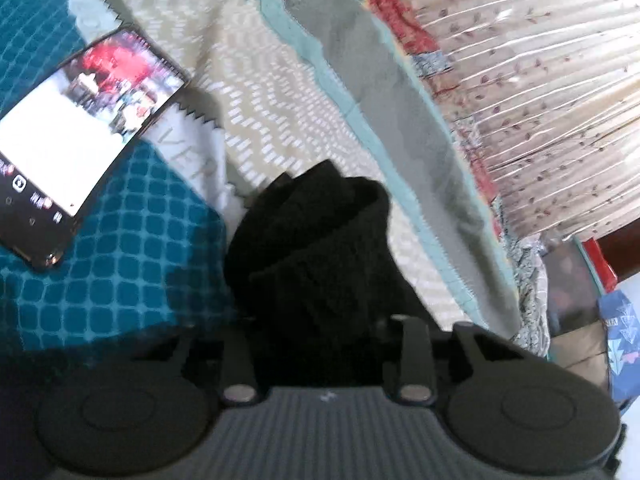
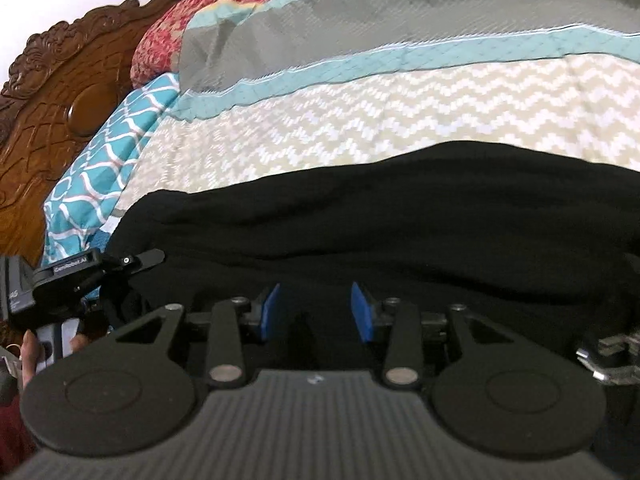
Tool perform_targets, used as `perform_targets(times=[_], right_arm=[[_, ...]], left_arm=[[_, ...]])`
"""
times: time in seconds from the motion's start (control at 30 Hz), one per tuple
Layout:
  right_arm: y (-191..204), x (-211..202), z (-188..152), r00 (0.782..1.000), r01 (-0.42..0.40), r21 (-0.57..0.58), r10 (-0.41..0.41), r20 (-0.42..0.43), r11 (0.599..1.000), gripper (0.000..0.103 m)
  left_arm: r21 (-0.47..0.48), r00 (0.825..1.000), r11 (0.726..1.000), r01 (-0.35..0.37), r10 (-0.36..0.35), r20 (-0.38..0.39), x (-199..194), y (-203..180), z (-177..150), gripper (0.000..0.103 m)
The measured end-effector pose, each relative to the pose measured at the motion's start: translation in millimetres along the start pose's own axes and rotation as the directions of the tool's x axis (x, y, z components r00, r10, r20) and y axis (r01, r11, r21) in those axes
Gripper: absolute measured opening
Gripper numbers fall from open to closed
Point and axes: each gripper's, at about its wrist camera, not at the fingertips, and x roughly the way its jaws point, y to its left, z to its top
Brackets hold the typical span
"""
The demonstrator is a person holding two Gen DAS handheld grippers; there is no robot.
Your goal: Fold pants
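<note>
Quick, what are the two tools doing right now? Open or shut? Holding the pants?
Left tool: black pants bunched between its fingers and hiding them; cannot tell if it grips.
Right tool: open, blue pads apart over the pants.

The right gripper is matte black, with a ribbed grey body, two round discs, silver pivot screws and blue pads on its fingers. The left gripper has the same ribbed grey body, black discs and silver screws.
</note>
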Motion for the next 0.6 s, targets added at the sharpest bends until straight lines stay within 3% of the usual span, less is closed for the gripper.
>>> perform_targets(times=[0.17,0.27,0.43,0.53,0.6], right_arm=[[-7,43,-7,0.989,0.038,0.044,-0.031,-0.144,0.998,0.041],[-15,38,-3,0.992,-0.001,0.111,0.014,-0.122,0.994,0.041],[-48,-19,1,0.997,-0.068,0.23,0.058,0.05,0.971,0.043],[-73,-58,-8,0.99,-0.054,0.287,0.014,0.141,0.956,0.043],[-89,-80,-16,0.982,-0.051,0.328,-0.012,0.188,0.943,0.043]], left_arm=[[0.199,0.999,0.98,0.007,-0.015,0.038,-15,-54,-19,0.029],[0.342,0.998,0.94,-0.003,-0.017,0.055,-18,-93,-38,0.029],[0.559,0.999,0.829,0.009,-0.029,0.026,-6,-158,-80,0.03],[0.663,0.999,0.748,0.039,-0.017,-0.04,20,-192,-114,0.031],[0.716,0.995,0.694,0.077,-0.005,-0.103,41,-208,-137,0.037]])
